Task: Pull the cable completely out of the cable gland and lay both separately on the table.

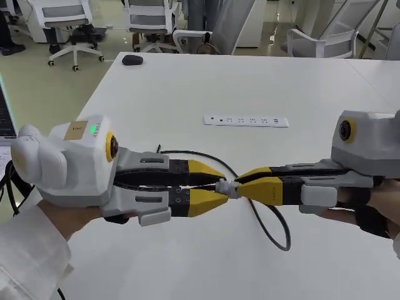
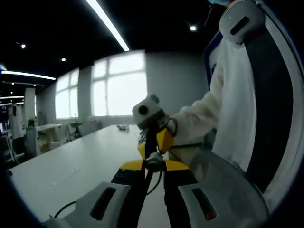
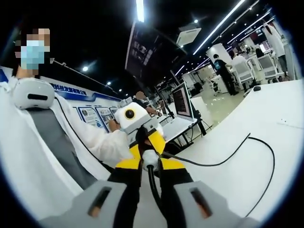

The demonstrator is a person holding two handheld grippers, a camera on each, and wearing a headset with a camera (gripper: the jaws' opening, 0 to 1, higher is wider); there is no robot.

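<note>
Both ends gripped, pull unfinished.
Left hand-held gripper (image 1: 220, 187) pinches the cable gland (image 1: 230, 187) at its tips; right hand-held gripper (image 1: 242, 184) clamps the cable (image 1: 275, 232) just beside. Cable apparently not out, neither laid down.

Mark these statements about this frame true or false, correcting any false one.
1. The left gripper and right gripper meet tip to tip at the cable gland. True.
2. The cable gland lies alone on the table. False: it is held between the gripper tips, above the table.
3. A white power strip lies on the table beyond the grippers. True.
4. The black cable is draped over the power strip. False: it loops on the table near the grippers, apart from the strip.
5. A black mouse sits between the two grippers. False: it sits near the table's far edge.
</note>
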